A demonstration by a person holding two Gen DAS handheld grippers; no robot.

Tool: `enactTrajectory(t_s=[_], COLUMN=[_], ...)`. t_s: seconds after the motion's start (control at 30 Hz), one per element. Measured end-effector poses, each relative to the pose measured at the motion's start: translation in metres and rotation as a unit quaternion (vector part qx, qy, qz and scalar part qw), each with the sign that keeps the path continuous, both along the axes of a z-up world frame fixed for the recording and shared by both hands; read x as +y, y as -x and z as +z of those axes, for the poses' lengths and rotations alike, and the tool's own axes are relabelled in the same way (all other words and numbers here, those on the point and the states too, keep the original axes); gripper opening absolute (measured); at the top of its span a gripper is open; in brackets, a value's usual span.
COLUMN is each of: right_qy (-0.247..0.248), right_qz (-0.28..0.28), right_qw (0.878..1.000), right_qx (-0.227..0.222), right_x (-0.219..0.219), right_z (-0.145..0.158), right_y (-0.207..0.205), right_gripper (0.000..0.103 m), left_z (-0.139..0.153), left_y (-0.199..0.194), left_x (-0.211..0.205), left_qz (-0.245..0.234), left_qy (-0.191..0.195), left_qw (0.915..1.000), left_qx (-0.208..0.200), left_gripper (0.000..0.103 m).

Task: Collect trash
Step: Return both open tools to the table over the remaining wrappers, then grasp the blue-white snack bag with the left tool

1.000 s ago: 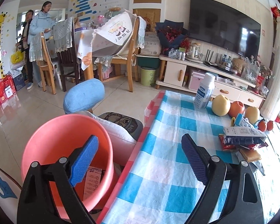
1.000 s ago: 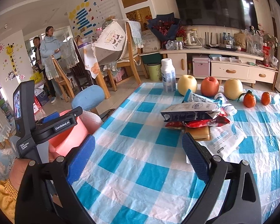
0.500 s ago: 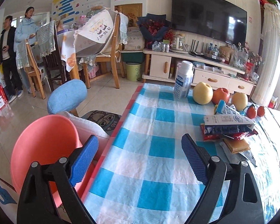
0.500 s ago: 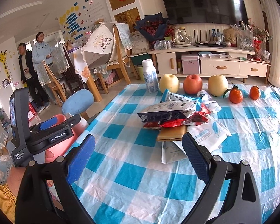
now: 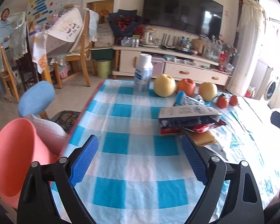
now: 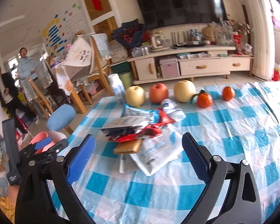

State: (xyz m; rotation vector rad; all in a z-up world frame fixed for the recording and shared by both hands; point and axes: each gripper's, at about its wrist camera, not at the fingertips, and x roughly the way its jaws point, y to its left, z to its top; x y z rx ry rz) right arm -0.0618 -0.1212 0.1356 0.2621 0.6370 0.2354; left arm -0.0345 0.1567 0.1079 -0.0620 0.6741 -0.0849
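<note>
The trash lies heaped near the middle of the blue-checked tablecloth [image 6: 233,130] — a flattened blue-and-white carton [image 6: 125,124] on top of red wrappers [image 6: 145,132], a brown packet [image 6: 128,146] and white plastic bags [image 6: 156,155]. One heap means one place to reach for. Behind it stand a white bottle [image 6: 117,89], two yellow pears, a red apple [image 6: 158,93] and two oranges in a row, apart from the pile and judged not to be waste.

Right gripper [image 6: 138,155]: fingers wide, nothing between the pads, aimed down at the heap's near edge, evidently lined up for a pick.

Left gripper [image 5: 140,159]: fingers wide, empty, over bare cloth beside the pile.

A pink bin [image 5: 15,153] sits just off the table's left edge, beside a blue stool [image 5: 36,99] — placed low and close, presumably so items drop straight in
</note>
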Motion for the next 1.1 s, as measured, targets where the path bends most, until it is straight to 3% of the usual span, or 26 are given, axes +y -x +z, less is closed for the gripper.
enactTrajectory(t_s=[0.13, 0.23, 0.47, 0.6, 0.8, 1.0, 1.1], right_qy=[-0.027, -0.044, -0.021, 0.008, 0.01, -0.006, -0.02], right_qz=[-0.025, -0.029, -0.019, -0.015, -0.008, -0.011, -0.009], right_qw=[0.999, 0.998, 0.997, 0.998, 0.998, 0.998, 0.997], right_qx=[0.027, 0.045, 0.073, 0.068, 0.056, 0.062, 0.074], right_x=[-0.032, -0.044, -0.037, -0.028, -0.028, -0.042, -0.048], right_z=[-0.014, -0.028, -0.061, -0.072, -0.077, -0.086, -0.096], right_y=[-0.012, -0.022, -0.051, -0.065, -0.084, -0.109, -0.122], right_gripper=[0.095, 0.095, 0.095, 0.094, 0.094, 0.094, 0.093], left_z=[-0.006, -0.01, -0.015, -0.011, -0.009, -0.021, -0.035], left_y=[-0.009, -0.017, -0.052, -0.077, -0.125, -0.165, -0.18], left_x=[-0.015, -0.021, -0.026, -0.031, -0.051, -0.079, -0.094], left_qz=[-0.02, -0.035, -0.029, -0.008, -0.016, -0.049, -0.062], left_qy=[0.007, 0.04, 0.089, 0.079, 0.055, 0.072, 0.062], left_qw=[0.9997, 0.9982, 0.9949, 0.9967, 0.9984, 0.996, 0.9948], left_qx=[0.015, 0.03, 0.038, 0.013, -0.001, 0.02, 0.052], left_gripper=[0.09, 0.09, 0.09, 0.09, 0.09, 0.089, 0.089])
